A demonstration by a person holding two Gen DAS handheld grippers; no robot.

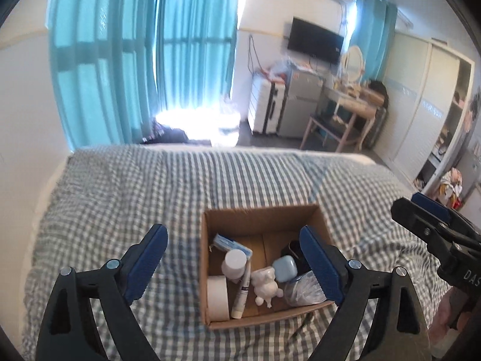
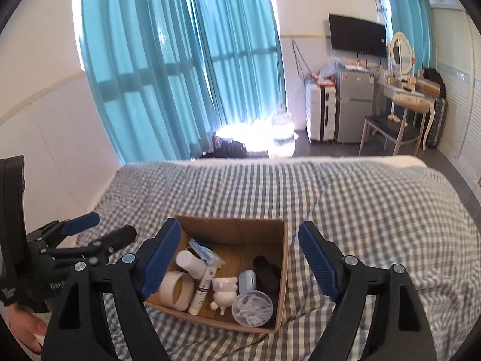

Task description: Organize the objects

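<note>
From the left wrist view, the left gripper (image 1: 233, 263) hangs above the bed with its jaws spread wide and nothing between them. Its right finger partly hides the near right corner of the cardboard box (image 1: 258, 216), which sits on the checked bedspread (image 1: 120, 186). Inside the box lie a tape roll (image 1: 217, 297), a white bottle (image 1: 234, 264), a tube (image 1: 242, 291), a white figurine (image 1: 266, 285), a pale blue case (image 1: 285, 268), a clear plastic tub (image 1: 302, 288) and a blue-and-white pack (image 1: 231, 242). The right gripper (image 1: 433, 219) enters at the right edge, off the box. Beyond the bed hang teal curtains (image 1: 144, 60).

From the right wrist view, the right gripper (image 2: 239, 260) is likewise released and empty, and its left finger covers the box's left wall. A dark object (image 2: 266, 273) lies in the box's right corner. The left gripper (image 2: 99, 228) shows at the left, jaws parted. Behind stand a suitcase (image 2: 320, 114), a small fridge (image 2: 354, 105), a wall television (image 2: 357, 34) and a dressing table (image 2: 412, 96).
</note>
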